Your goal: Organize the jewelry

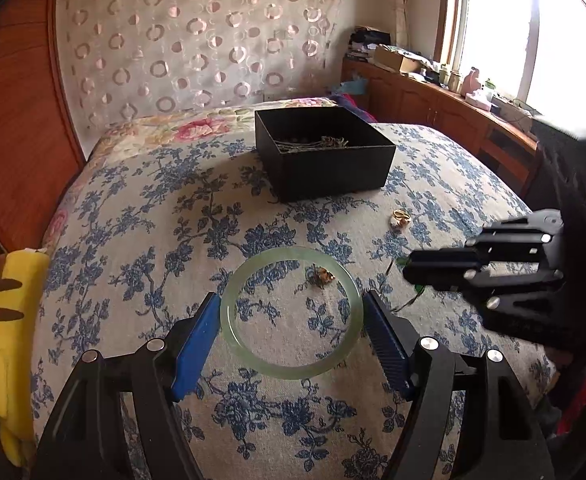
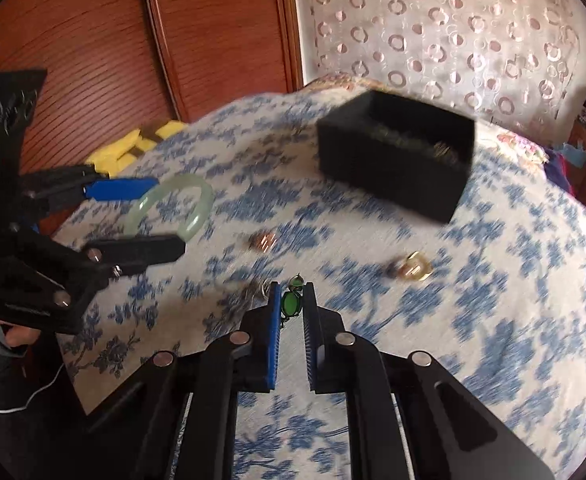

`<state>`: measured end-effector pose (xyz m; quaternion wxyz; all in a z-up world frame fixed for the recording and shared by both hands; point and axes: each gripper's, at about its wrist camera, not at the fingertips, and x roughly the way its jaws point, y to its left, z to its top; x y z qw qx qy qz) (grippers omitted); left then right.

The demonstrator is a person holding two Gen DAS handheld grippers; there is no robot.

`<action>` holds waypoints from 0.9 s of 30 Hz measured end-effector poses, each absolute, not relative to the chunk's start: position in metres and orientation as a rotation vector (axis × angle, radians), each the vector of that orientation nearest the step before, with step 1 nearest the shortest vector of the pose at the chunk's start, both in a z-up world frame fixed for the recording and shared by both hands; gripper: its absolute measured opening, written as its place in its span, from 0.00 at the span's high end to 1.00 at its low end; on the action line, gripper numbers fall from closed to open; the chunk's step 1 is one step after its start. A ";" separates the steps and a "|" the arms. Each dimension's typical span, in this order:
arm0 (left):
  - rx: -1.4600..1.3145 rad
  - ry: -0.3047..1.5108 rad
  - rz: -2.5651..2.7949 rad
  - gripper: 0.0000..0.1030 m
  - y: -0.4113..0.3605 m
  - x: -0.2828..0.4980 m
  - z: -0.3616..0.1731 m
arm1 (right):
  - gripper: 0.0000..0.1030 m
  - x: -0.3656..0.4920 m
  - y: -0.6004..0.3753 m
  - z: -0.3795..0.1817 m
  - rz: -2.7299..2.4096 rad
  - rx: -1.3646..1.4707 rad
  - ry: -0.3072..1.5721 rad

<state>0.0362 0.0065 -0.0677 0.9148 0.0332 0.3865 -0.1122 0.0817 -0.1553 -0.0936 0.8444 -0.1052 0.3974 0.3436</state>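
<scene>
My left gripper (image 1: 291, 310) is shut on a pale green jade bangle (image 1: 253, 364), its blue pads pressing the bangle's two sides just above the floral bedspread; the bangle also shows in the right wrist view (image 2: 197, 216). My right gripper (image 2: 291, 304) is shut on a green-stone pendant (image 2: 291, 305) whose chain trails on the cloth. It shows in the left wrist view (image 1: 413, 270) at the right. A black open box (image 1: 325, 160) holding several chains sits further back. A gold ring (image 1: 400, 216) and a small copper-coloured piece (image 1: 323, 276) lie loose on the bed.
A yellow plush toy (image 1: 1, 340) lies at the bed's left edge by a wooden wardrobe (image 1: 9, 120). A cluttered wooden sideboard (image 1: 433, 92) runs under the window at the right. A patterned curtain hangs behind the bed.
</scene>
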 end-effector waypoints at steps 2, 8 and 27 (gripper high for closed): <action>0.073 0.786 -0.231 0.33 0.006 0.041 -0.064 | 0.88 0.087 -0.160 -0.081 0.719 -0.223 0.810; 0.085 0.749 -0.232 0.33 0.005 0.062 -0.049 | 0.88 0.112 -0.170 -0.047 0.681 -0.250 0.731; 0.081 0.712 -0.260 0.33 -0.018 0.117 -0.033 | 0.88 0.192 -0.182 -0.010 0.563 -0.217 0.645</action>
